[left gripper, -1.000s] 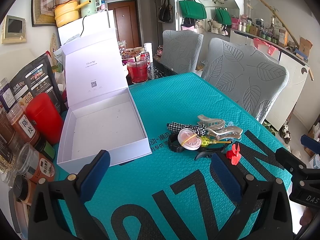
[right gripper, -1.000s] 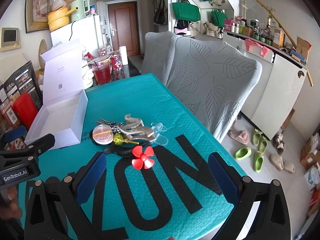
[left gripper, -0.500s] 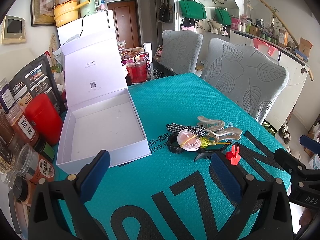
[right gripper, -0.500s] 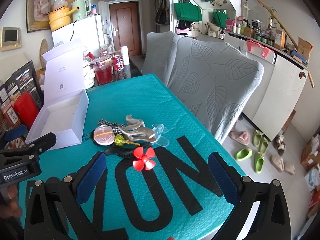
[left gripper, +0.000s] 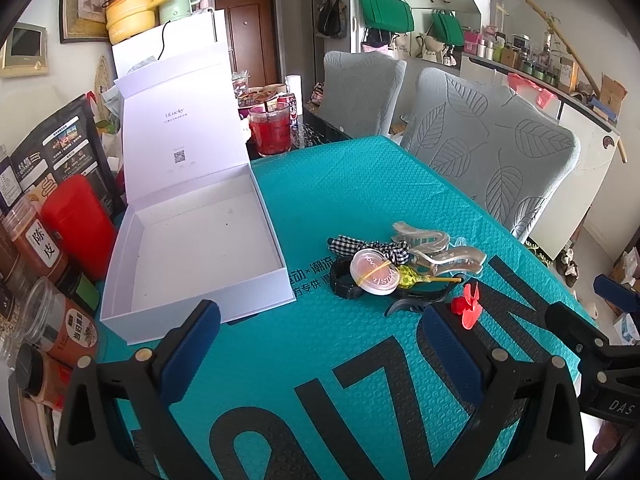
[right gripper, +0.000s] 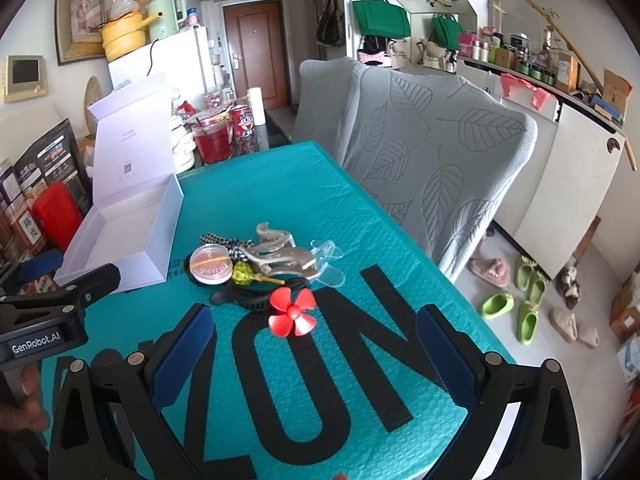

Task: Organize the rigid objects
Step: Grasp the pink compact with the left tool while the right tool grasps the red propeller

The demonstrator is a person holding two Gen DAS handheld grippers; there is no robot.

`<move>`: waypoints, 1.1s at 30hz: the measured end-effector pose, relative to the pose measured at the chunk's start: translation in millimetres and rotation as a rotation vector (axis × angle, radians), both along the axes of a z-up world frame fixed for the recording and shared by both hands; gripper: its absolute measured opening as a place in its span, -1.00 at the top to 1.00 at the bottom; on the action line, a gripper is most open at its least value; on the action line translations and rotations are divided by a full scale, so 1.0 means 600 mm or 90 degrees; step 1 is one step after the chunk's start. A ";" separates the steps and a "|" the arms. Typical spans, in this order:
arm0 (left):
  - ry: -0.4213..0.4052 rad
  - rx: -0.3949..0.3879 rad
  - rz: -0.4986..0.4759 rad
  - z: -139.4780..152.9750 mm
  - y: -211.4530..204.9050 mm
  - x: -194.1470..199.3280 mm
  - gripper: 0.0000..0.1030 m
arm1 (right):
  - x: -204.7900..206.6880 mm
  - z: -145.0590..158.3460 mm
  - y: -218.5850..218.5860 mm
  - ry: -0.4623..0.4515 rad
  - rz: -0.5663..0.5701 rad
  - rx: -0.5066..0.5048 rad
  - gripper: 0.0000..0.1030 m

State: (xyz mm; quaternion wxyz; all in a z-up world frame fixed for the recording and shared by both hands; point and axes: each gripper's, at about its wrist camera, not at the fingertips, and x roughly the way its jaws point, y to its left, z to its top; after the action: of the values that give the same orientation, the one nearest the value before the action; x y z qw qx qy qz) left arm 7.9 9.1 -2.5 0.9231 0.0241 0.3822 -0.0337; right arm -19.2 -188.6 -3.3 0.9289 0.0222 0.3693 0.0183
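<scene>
A pile of small items lies mid-table: a round clear case (left gripper: 374, 273) (right gripper: 210, 264), a green lollipop (right gripper: 242, 272), beige hair claws (left gripper: 444, 254) (right gripper: 280, 254), a checkered fabric tie (left gripper: 348, 242), a black band (right gripper: 248, 300) and a red propeller (left gripper: 466, 310) (right gripper: 292, 312). An empty white box (left gripper: 192, 240) (right gripper: 120, 232) with its lid raised stands to the left. My left gripper (left gripper: 320, 344) is open, hovering before the box and pile. My right gripper (right gripper: 312, 344) is open, just short of the propeller.
Spice jars (left gripper: 52, 320), a red container (left gripper: 78, 220) and snack bags line the left table edge. A red drink jug (left gripper: 274, 130) stands behind the box. Two leaf-patterned chairs (right gripper: 432, 168) stand at the right side. The teal mat (right gripper: 304, 400) covers the table.
Both grippers have crept slightly forward toward the pile; nothing was taken hold of or moved.
</scene>
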 end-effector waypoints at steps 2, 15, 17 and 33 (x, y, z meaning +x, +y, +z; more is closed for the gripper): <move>0.004 0.001 0.000 -0.006 -0.001 0.002 -1.00 | 0.000 -0.006 -0.003 0.001 0.002 0.002 -1.00; 0.037 0.001 -0.009 -0.046 -0.009 0.024 -1.00 | 0.033 -0.061 -0.015 0.036 0.027 0.040 -1.00; 0.045 0.002 -0.011 -0.054 -0.010 0.031 -1.00 | 0.044 -0.074 -0.014 0.046 0.033 0.046 -1.00; 0.085 0.017 -0.024 -0.093 -0.025 0.085 -1.00 | 0.114 -0.154 -0.006 0.107 0.059 0.055 -0.88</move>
State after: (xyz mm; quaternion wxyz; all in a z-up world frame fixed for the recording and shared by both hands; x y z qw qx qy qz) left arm 58.9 -5.7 -58.2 0.8943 0.0412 0.4430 -0.0477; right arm 49.4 -192.2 -95.4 0.8910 0.0465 0.4454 0.0749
